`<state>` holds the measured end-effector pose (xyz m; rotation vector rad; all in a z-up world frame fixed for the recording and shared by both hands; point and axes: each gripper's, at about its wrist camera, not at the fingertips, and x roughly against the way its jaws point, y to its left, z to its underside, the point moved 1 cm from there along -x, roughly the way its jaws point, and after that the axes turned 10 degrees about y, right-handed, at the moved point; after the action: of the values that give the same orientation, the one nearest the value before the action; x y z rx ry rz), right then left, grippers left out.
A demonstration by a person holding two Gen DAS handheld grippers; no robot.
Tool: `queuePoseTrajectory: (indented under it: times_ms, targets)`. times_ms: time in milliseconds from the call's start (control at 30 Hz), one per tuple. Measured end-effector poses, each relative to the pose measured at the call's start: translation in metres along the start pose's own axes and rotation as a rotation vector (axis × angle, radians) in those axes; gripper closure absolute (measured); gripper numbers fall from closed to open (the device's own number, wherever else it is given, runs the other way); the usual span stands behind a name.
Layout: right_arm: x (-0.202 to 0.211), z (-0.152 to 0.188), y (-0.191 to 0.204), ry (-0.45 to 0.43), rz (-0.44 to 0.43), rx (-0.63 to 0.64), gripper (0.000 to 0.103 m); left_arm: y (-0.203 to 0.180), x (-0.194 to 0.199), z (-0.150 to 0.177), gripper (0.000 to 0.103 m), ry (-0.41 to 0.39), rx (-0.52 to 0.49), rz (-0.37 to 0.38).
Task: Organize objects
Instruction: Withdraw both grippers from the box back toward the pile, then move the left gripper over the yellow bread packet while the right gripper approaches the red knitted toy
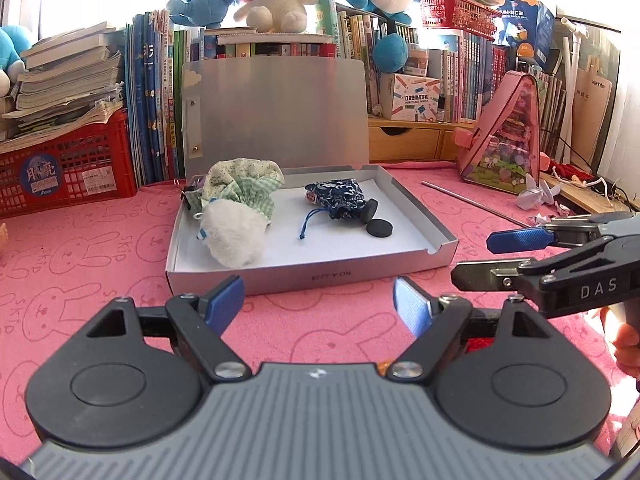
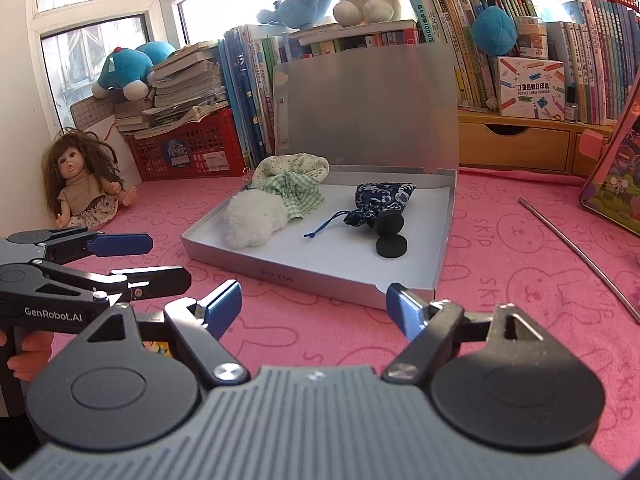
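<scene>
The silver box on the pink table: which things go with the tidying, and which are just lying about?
For the job:
box
white fluffy pouch
green cloth pouch
blue pouch
two black discs

Lying about:
doll
metal rod
pink case
plush toys
books

A pink cloth printed with rabbit outlines (image 1: 100,240) covers the table. The shallow silver cardboard box (image 1: 312,276) holds a fluffy white pouch (image 1: 232,236), a green checked fabric bag (image 1: 256,192), a navy floral drawstring pouch (image 1: 340,196) and two black discs (image 1: 379,227).
</scene>
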<state>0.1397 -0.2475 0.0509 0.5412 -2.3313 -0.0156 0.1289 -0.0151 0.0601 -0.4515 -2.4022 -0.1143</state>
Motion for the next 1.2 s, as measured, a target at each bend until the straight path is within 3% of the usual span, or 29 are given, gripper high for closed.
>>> queuePoseTrajectory:
  times_ms: [600,1200]
  targets:
    - [0.007,0.047,0.034,-0.002,0.042,0.102,0.011,-0.011,0.021,0.060,0.015,0.002,0.044,-0.071]
    - [-0.004,0.079,0.043,-0.003,0.027,0.112,0.004,-0.007,0.017,0.074,0.012,0.006,0.154,-0.027]
